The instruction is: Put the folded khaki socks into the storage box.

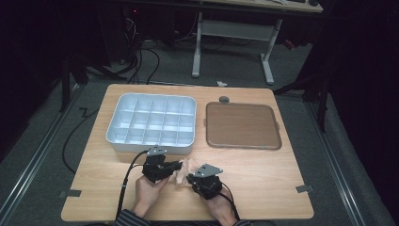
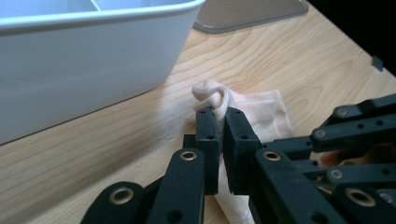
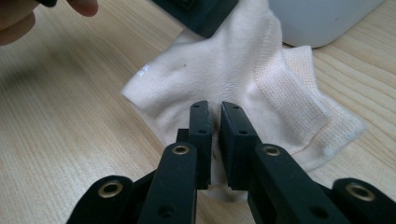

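Observation:
A pale cream sock [image 1: 181,173] lies crumpled on the wooden table near its front edge, between my two grippers. My left gripper [image 1: 178,165] comes at it from the left. In the left gripper view its jaws [image 2: 220,114] are shut on a bunched fold of the sock [image 2: 261,109]. My right gripper [image 1: 189,179] is at the sock's right end. In the right gripper view its jaws [image 3: 211,108] pinch the near edge of the sock [image 3: 243,70], whose ribbed cuff spreads to the right.
A white tray [image 1: 153,143] with several compartments stands just behind the grippers, its wall close to the sock [image 2: 84,60]. A brown flat tray [image 1: 242,125] lies to its right. Bare wood stretches to the right and left of the hands.

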The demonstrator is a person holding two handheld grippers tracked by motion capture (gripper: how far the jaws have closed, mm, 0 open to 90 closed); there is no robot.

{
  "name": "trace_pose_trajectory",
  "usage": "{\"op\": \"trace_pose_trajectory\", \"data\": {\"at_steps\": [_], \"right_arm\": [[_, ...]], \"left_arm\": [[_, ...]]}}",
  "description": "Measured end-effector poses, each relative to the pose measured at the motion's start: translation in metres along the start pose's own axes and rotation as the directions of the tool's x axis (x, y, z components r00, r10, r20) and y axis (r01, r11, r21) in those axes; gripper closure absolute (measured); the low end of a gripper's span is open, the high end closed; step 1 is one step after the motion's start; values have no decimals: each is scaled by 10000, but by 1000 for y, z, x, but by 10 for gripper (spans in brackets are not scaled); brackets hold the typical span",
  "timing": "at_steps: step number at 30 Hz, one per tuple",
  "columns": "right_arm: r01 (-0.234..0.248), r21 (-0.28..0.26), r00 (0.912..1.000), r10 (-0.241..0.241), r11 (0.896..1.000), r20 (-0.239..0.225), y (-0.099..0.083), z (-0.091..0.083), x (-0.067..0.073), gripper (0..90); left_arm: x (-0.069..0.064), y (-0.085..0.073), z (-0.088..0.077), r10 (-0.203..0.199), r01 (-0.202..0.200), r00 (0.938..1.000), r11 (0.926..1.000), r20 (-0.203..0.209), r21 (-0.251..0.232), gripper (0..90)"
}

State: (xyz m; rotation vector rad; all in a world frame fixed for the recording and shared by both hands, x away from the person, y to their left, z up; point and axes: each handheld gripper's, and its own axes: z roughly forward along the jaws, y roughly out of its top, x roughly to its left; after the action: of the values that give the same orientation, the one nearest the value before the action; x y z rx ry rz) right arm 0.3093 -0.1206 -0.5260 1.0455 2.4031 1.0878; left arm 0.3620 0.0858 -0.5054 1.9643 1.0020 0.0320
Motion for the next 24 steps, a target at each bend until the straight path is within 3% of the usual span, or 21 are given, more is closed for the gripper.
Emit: {"op": "trace_pose_trajectory", "data": {"at_steps": [10, 14, 24], "right_arm": [[-180, -284, 9995, 187, 9994, 240, 17, -7, -12, 889], [-371, -71, 9990, 373, 9993, 231, 20, 1, -19, 900], [-68, 368, 10000, 66, 9993, 38, 18, 14, -14, 900]], "left_arm": [[0, 1, -3, 99, -100, 9999, 9998, 42, 195, 860], [0, 2, -6, 161, -163, 9998, 9997, 67, 191, 861], [-2, 2, -7, 182, -186, 9991, 9998, 386, 100, 860]]}}
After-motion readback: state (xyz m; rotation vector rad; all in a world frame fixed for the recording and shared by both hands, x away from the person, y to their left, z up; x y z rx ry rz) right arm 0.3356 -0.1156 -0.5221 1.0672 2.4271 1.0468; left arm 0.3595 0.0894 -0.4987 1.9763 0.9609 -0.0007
